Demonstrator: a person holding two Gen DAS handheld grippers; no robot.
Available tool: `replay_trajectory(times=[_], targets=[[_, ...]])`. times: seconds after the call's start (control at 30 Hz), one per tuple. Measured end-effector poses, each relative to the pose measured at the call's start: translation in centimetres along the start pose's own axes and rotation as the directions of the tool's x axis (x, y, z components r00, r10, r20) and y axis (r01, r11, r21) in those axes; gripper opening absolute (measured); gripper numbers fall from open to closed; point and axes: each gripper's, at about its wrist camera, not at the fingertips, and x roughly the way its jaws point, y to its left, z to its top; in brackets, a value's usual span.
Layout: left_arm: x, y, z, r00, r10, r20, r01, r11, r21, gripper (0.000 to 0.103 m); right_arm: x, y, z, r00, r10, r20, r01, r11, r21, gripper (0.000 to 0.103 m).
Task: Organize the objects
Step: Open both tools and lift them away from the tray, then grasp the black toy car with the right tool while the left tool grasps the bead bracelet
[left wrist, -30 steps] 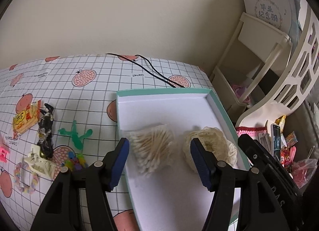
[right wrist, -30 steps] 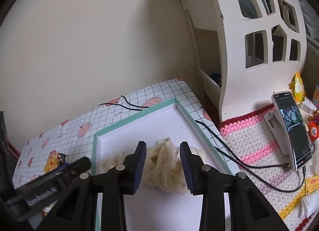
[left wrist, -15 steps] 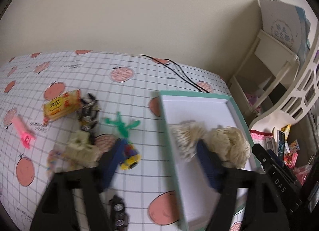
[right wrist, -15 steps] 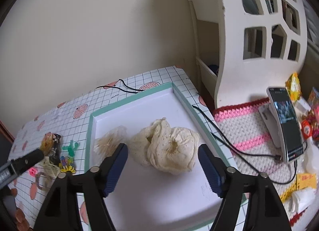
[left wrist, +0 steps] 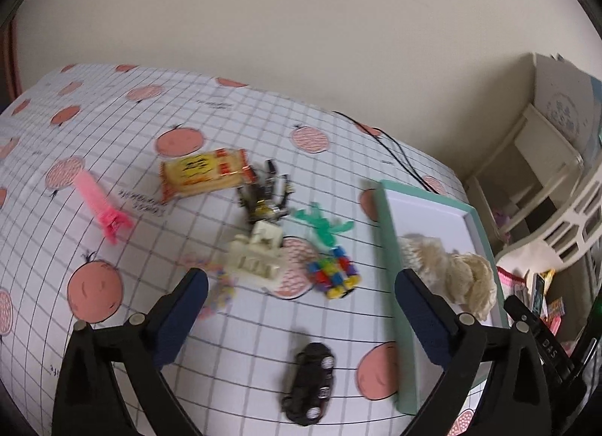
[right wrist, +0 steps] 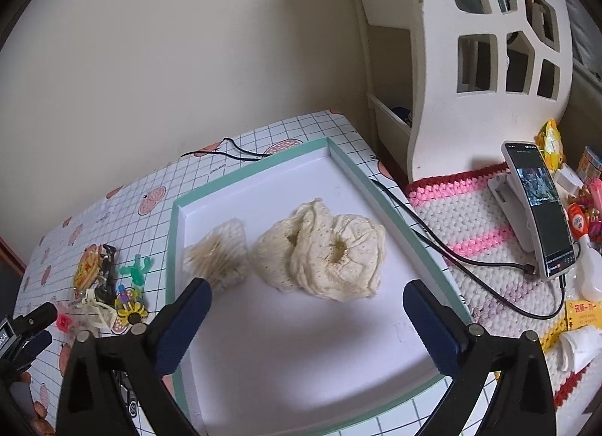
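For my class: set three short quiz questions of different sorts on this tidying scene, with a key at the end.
1. True or false: the cream crocheted bundle lies inside the green-rimmed box lid.
2. Multiple choice: in the left wrist view, what lies nearest the camera between the left gripper's fingers? A) pink clip B) black toy car C) yellow snack packet
3. Fill in: the right gripper is ____, holding nothing.

Key: 1 true; 2 B; 3 open. Its jaws have just been opening, with nothing between the pads.
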Motion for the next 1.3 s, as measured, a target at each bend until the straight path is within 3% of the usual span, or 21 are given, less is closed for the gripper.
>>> replay_trajectory(times=[0.27, 0.6, 1.07, 1.3], targets=[[0.1, 3.4, -0.1, 0.999, 0.038, -0.019, -0.039, 0.997, -0.062, 0.100, 0.0, 3.4, -0.3, 0.999, -0.034, 0.036, 0.038, 0.995, -0.095, 0.103], [0.1, 7.5, 0.2, 0.996, 0.089, -0.029, -0.092, 0.986, -0.138, 0.100, 0.0, 10.2, -1.4, 0.997, 0.071, 0.012, -0.067, 0.969, -0.237, 0.103], [-0.1, 12.5, 0.4, 0.985, 0.165, -0.057, -0.173, 0.965, -0.197, 0.100, 0.8, 18.1, -4.8, 0.983, 0.155, -0.101, -0.180, 0.928, -0.328, 0.103], [0.3, 12.9, 0.3, 0.982, 0.171, -0.083, -0.184, 0.963, -0.195, 0.100, 2.2, 20.9, -7.2, 0.976, 0.099, -0.197, -0.175, 0.889, -0.423, 0.103]])
